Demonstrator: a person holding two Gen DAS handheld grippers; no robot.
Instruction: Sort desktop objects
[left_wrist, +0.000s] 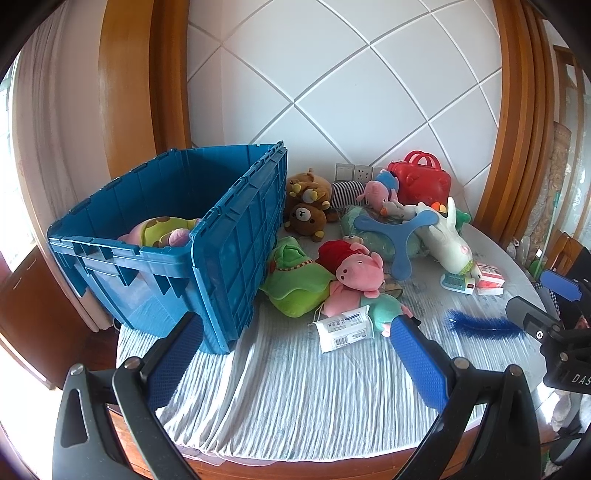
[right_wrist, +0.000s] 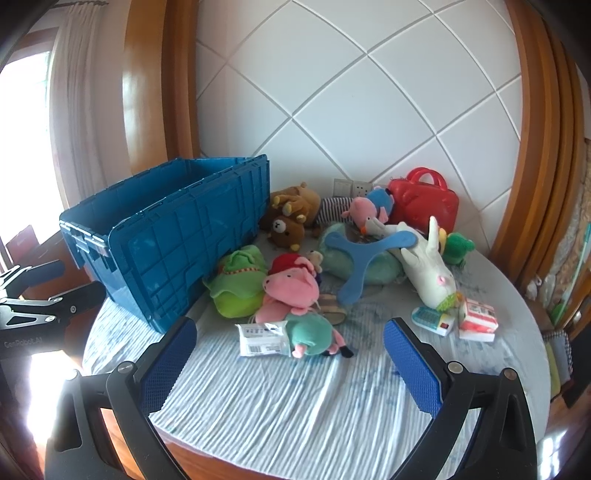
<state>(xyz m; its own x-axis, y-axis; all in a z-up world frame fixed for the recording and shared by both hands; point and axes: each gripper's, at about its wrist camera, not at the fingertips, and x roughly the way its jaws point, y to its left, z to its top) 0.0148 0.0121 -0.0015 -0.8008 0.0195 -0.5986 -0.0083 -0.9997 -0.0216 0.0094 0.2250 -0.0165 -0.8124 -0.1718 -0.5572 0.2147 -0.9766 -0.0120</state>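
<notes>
The blue crate (left_wrist: 236, 236) is hard ribbed plastic with a slight sheen. The tablecloth (left_wrist: 295, 387) is matt, crinkled cloth in fine ridges. The pink pig (left_wrist: 358, 273) and brown bear (left_wrist: 306, 218) are soft, fuzzy plush. The red case (left_wrist: 421, 181) is glossy moulded plastic. The white packet (left_wrist: 341, 328) near the front edge is shiny wrapper film. The wooden frame (left_wrist: 125, 85) looks varnished and glossy.

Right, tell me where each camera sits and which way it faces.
Left wrist: on the left gripper, angled down at the blue plastic crate; its blue-padded fingers and the right gripper show.
Right wrist: on the right gripper, facing the round cloth-covered table; the left gripper shows.
Shared: crate, pink pig plush, blue three-armed boomerang.
</notes>
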